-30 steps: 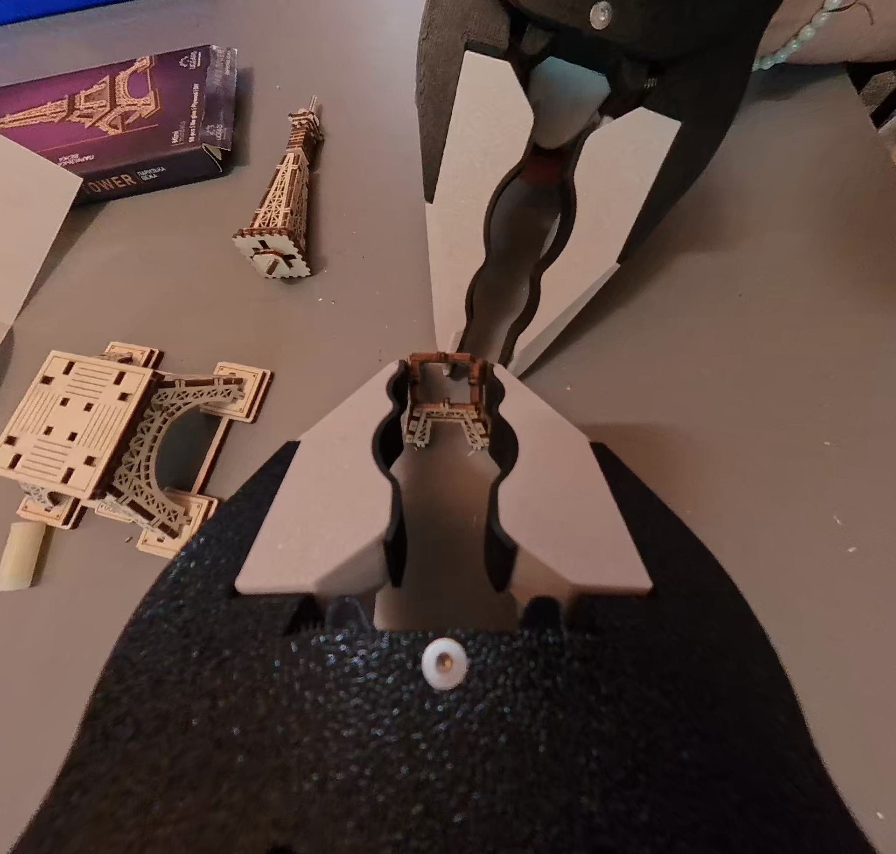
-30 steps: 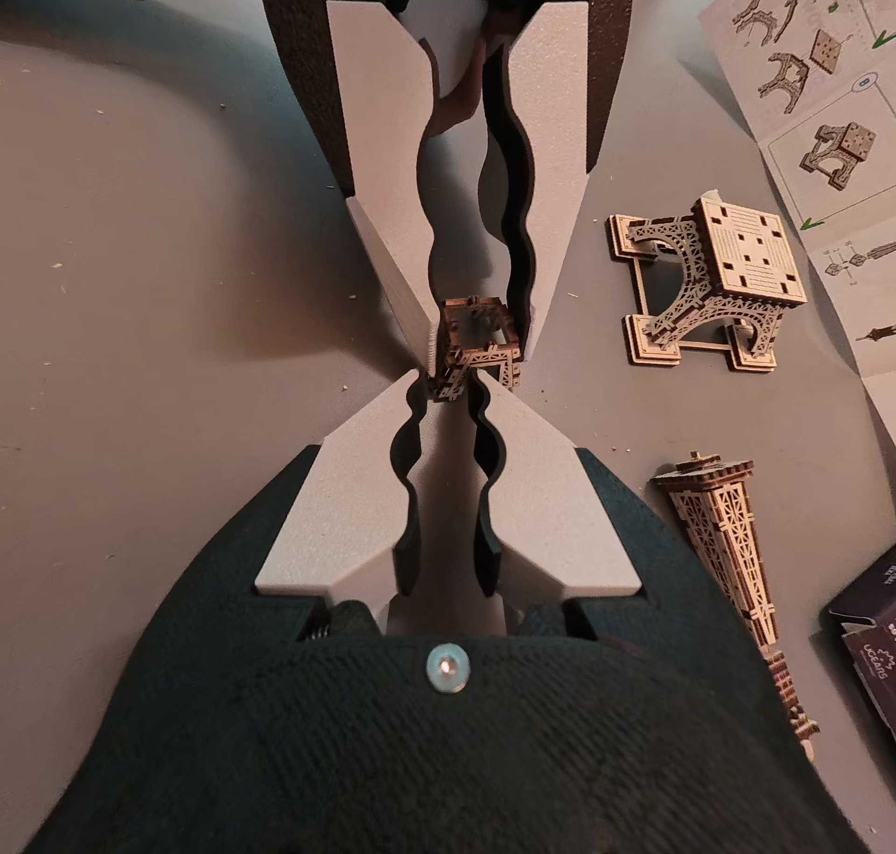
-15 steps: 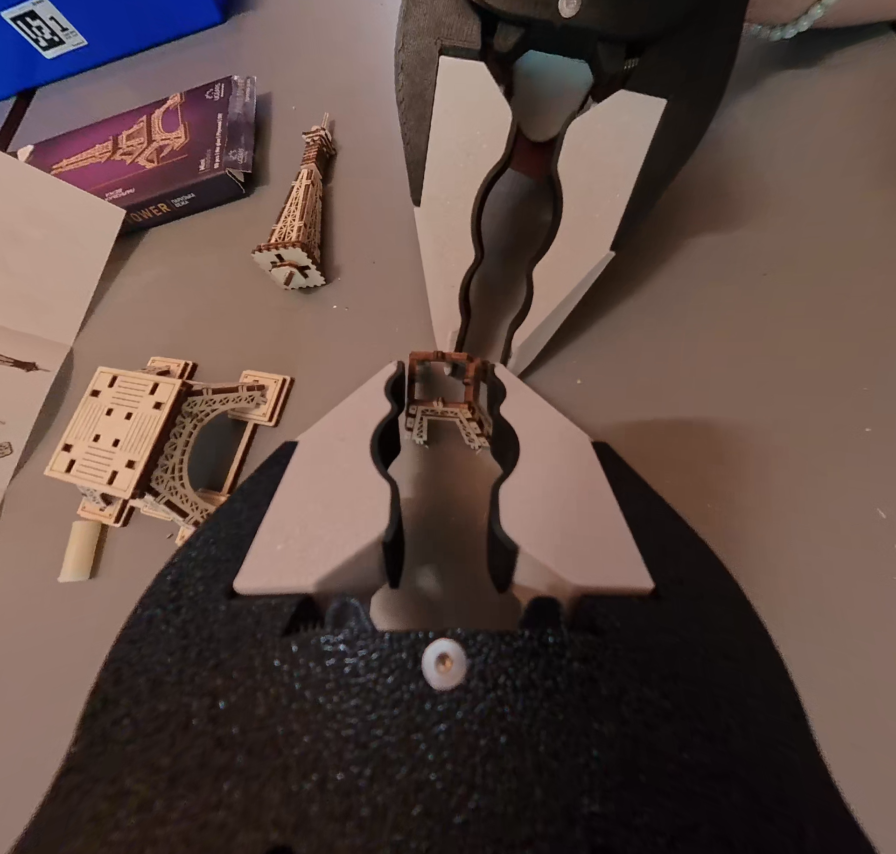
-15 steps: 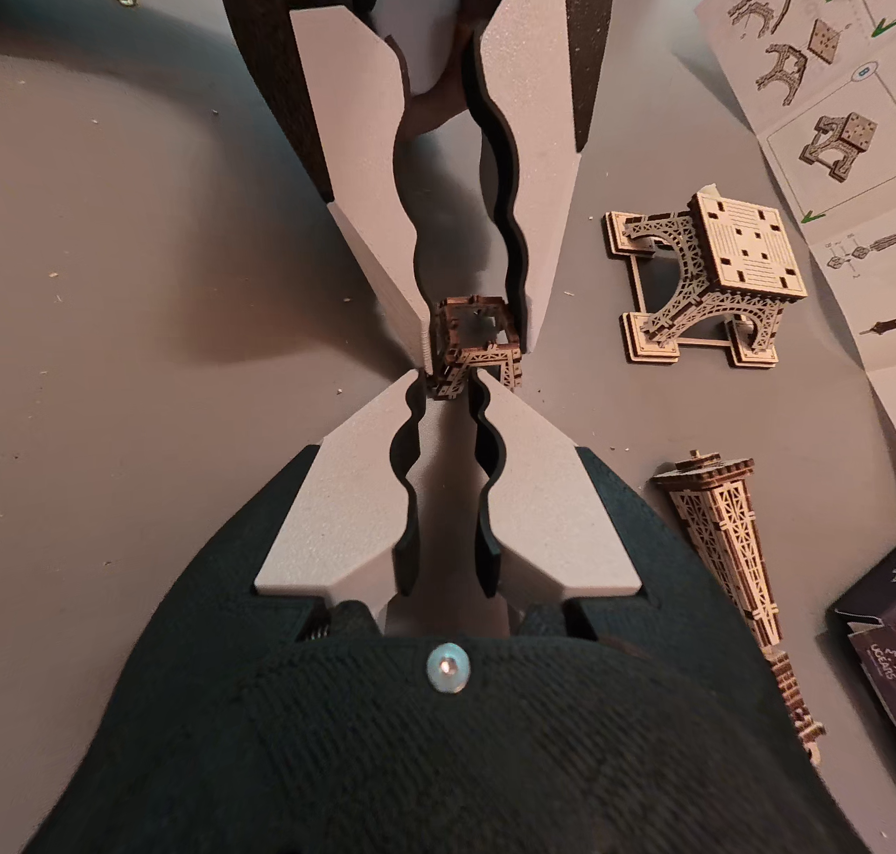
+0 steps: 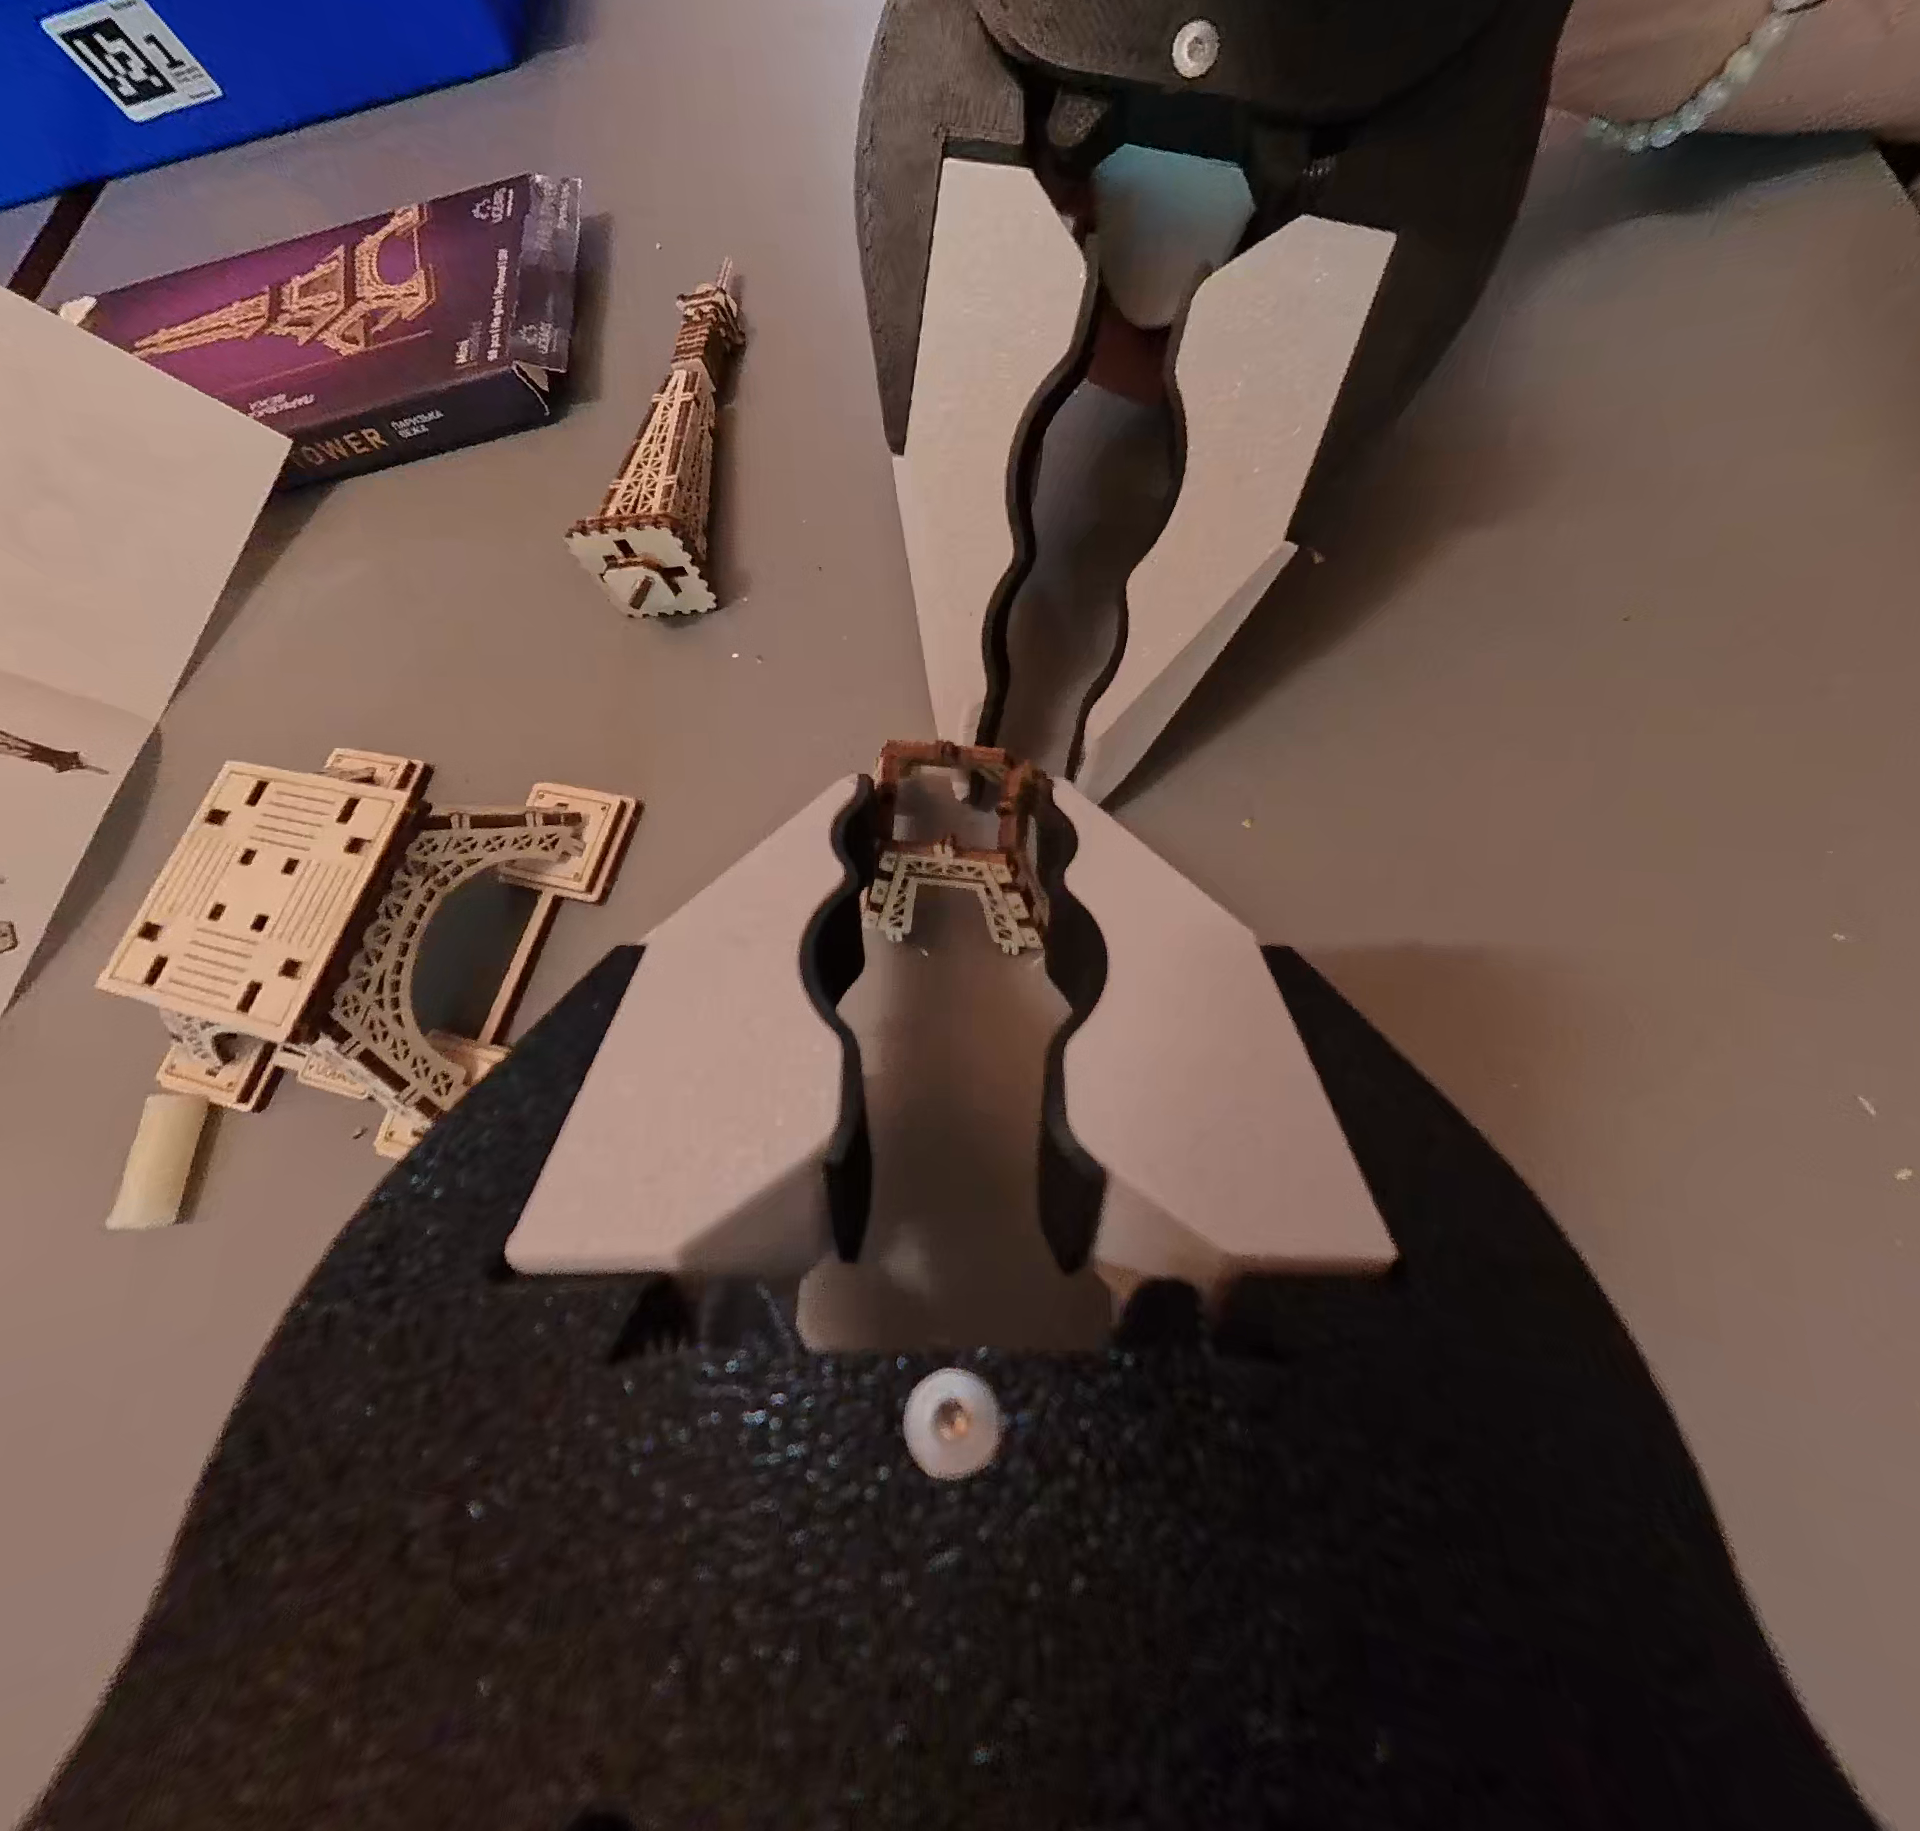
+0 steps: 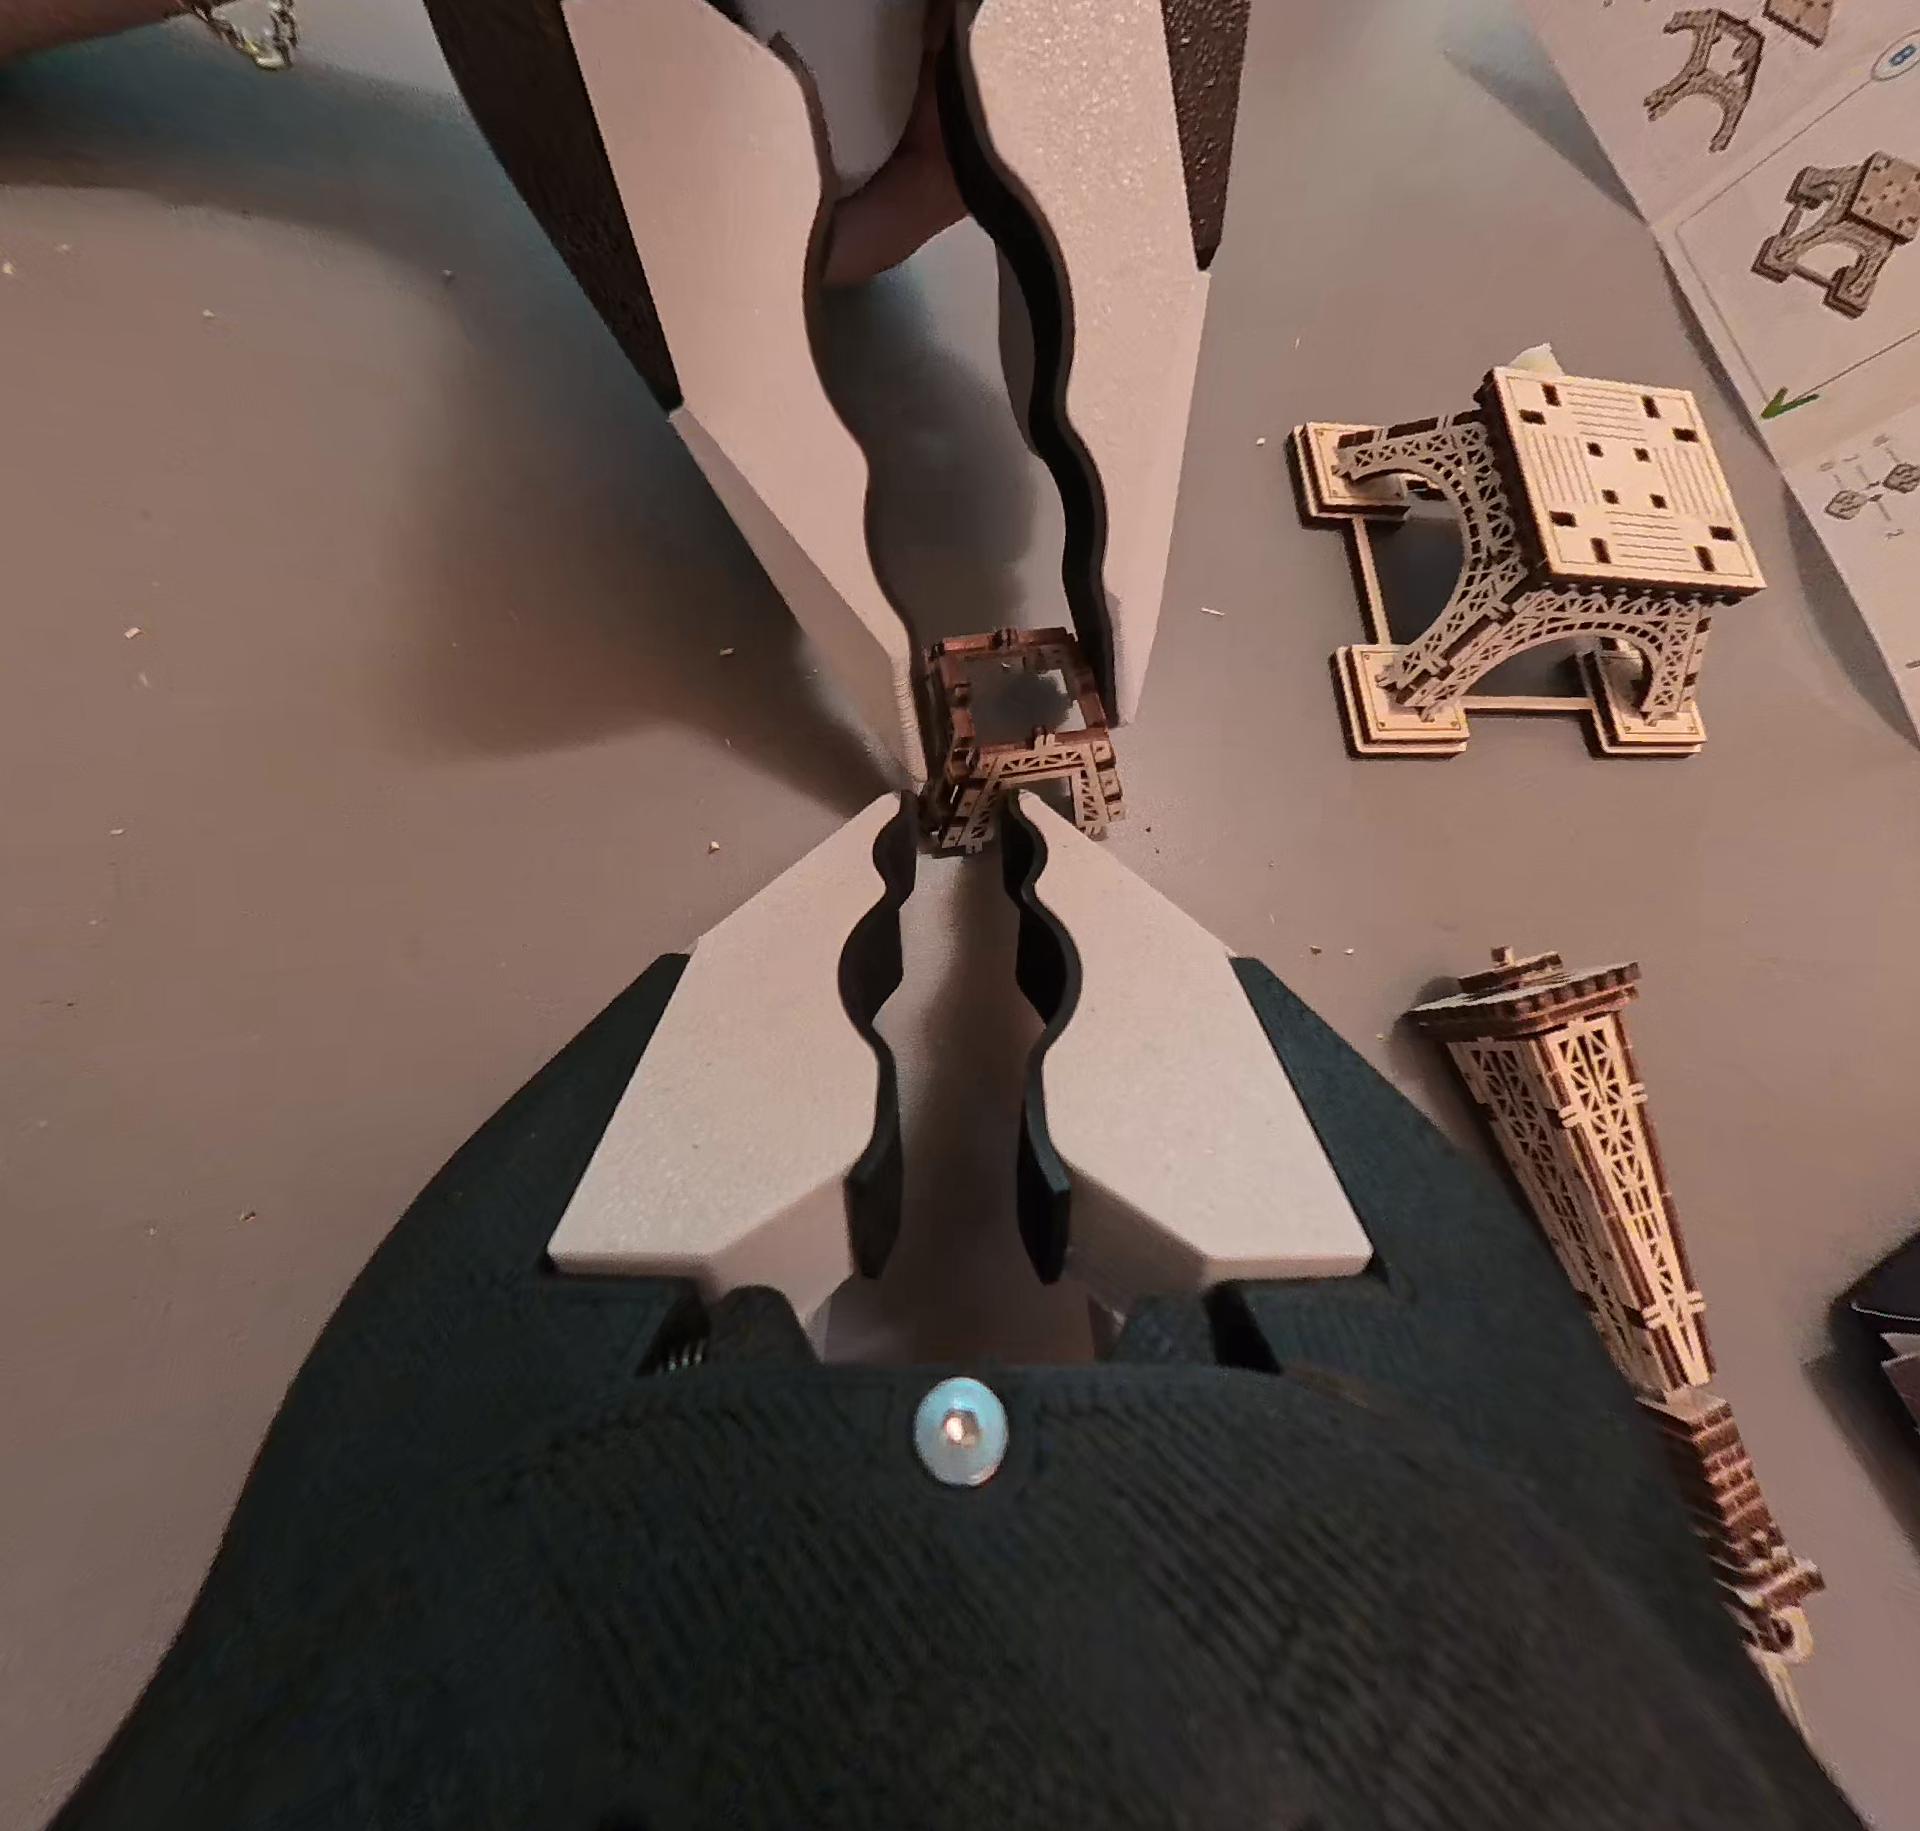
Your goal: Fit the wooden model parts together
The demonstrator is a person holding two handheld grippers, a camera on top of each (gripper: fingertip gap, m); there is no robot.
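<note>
A small wooden lattice tower section [image 5: 956, 867] is held above the grey table between both grippers, which meet tip to tip. My left gripper [image 5: 954, 815] is shut across its sides. My right gripper [image 6: 961, 820] is shut on one lower leg of the section [image 6: 1039, 753]. The right gripper [image 5: 1029, 768] comes in from the top of the left wrist view, and the left gripper [image 6: 1013, 716] comes in from the top of the right wrist view. The arched wooden base [image 5: 260, 908] [image 6: 1621, 493] and the wooden spire [image 5: 665, 462] [image 6: 1590, 1158] lie on the table to the side.
A purple model box [image 5: 332, 327], a blue box [image 5: 260, 15] and a paper instruction sheet [image 5: 94, 493] [image 6: 1766, 119] lie beyond the loose parts. A small cream cylinder [image 5: 156, 1158] lies beside the base. A wrist with a bead bracelet [image 5: 1714, 88] shows behind the right gripper. My two grippers' fingertips are within a few centimetres of each other. From the left gripper's tips to the wooden spire [image 6: 1590, 1158] is close to 10 centimeters. My left wrist view [image 5: 669, 459] looks at it from another angle.
Both grippers keep their hold on the small section. The left wrist view has shifted, so the box, spire and base sit lower in frame and more of the blue box shows.
</note>
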